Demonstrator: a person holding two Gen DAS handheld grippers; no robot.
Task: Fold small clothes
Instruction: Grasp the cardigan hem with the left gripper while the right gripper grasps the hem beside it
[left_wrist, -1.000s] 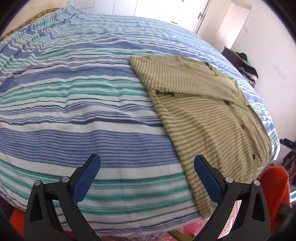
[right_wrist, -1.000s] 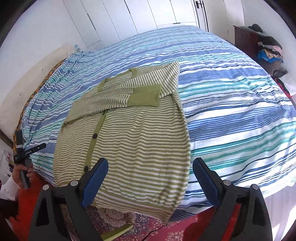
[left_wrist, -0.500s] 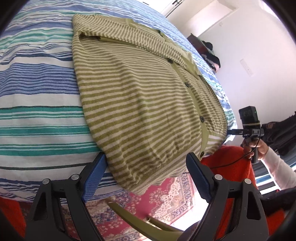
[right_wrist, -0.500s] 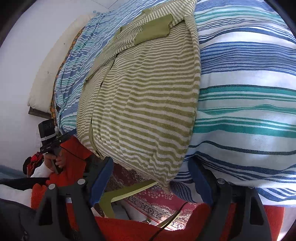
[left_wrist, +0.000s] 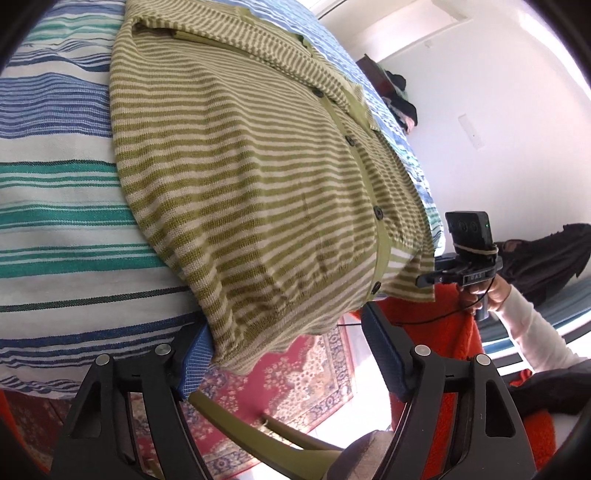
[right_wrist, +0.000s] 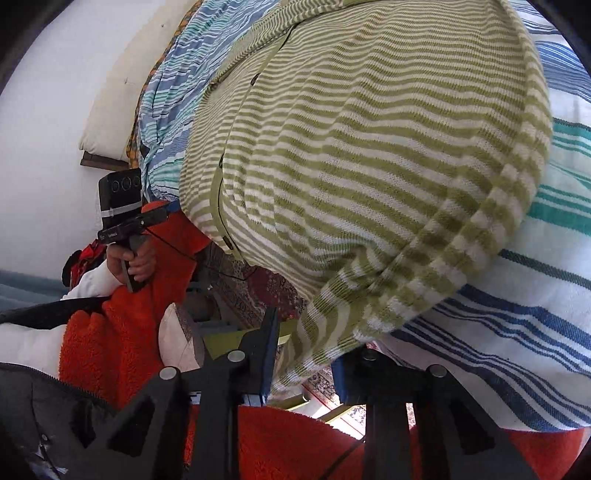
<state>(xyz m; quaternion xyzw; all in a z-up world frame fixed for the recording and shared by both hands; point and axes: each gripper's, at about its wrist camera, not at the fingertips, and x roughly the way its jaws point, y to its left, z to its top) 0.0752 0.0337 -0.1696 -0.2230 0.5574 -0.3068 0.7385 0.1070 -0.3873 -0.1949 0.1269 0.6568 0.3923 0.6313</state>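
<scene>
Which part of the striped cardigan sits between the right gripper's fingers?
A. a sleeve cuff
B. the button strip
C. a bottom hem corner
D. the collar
C: in the right wrist view the right gripper is closing around a hanging hem corner of the cardigan.

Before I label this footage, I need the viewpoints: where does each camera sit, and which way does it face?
Left wrist: on the left gripper, looking down along closing fingers that straddle the hem corner of the striped cardigan; bedspread behind.
Right wrist: on the right gripper, facing down at the other hem corner, jaws closing with fabric between them; orange sleeve shows.
Shared: the cardigan, the bedspread, and each view shows the opposite hand holding its gripper.
</scene>
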